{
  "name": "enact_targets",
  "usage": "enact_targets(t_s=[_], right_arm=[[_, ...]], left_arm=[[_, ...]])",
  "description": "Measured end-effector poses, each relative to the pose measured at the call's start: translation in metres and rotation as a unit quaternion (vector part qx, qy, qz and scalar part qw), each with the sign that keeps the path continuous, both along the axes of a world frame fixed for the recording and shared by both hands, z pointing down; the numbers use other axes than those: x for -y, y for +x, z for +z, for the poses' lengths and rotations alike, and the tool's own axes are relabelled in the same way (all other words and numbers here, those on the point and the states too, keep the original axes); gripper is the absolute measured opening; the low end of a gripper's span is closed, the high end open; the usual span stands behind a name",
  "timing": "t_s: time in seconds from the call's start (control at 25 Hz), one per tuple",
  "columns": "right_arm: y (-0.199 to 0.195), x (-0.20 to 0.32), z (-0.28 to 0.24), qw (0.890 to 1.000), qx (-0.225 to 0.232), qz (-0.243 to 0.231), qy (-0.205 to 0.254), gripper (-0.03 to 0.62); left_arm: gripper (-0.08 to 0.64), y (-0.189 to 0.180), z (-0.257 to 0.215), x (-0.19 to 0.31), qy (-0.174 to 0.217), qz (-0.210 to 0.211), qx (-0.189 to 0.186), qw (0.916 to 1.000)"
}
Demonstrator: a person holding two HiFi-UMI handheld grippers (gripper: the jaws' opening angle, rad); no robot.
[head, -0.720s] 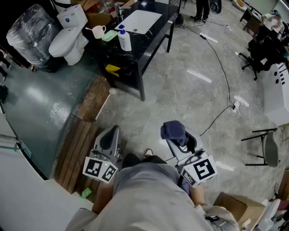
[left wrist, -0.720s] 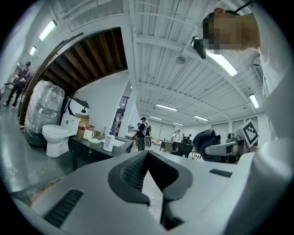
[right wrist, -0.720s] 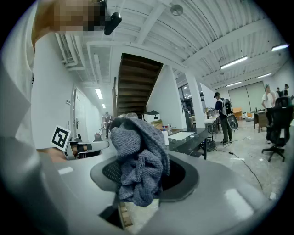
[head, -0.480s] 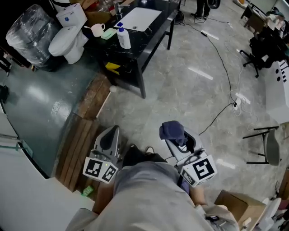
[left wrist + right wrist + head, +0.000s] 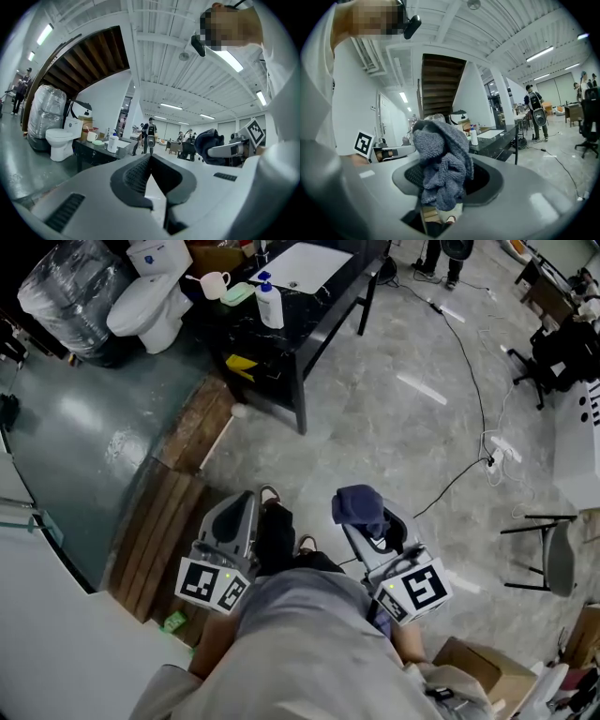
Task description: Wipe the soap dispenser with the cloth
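Cloth [image 5: 360,505] covers the jaw tips of the right gripper [image 5: 367,526], far-left toilet [image 5: 148,301] tank and wrapped bundle [image 5: 66,287] are cut by the top edge, soap dispenser [image 5: 270,307] label is too small to read, far people [image 5: 151,133] are too small to detail.

- Left gripper [image 5: 246,505]: held low at the person's left side, pointing forward and roughly level. Its 2 jaws are closed together with nothing between them. Left marker cube [image 5: 214,584] at the rear.
- Right gripper [image 5: 367,524]: alongside the left, apart from it, roughly level. Its 2 jaws are clamped on a bunched dark cloth [image 5: 358,504]. Right marker cube [image 5: 413,592] at the rear.
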State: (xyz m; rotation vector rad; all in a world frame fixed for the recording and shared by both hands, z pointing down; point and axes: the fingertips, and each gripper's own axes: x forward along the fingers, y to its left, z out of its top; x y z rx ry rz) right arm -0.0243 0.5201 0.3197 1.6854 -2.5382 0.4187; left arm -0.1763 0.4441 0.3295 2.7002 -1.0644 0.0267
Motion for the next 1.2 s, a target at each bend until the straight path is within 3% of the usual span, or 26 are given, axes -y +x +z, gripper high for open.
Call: enact_targets(t_s=[0.36, 0.92, 1.2], right_arm=[[0.009, 0.038, -0.008, 1.000, -0.019, 0.014, 0.011, 0.183], [0.007, 0.126, 0.007, 0.999, -0.039, 0.010, -0.008, 0.184], [-0.007, 0.178, 0.009, 0.999, -0.045, -0.002, -0.015, 0.186]], left_arm=[[0.005, 0.019, 0.003, 0.035, 0.011, -0.015, 0.023, 0.9996], [0.005, 0.032, 0.001, 0.119, 0.012, -0.001, -0.003, 0.9999], [0.005, 0.035, 0.016, 0.163, -0.017, 0.043, -0.006, 0.9989]])
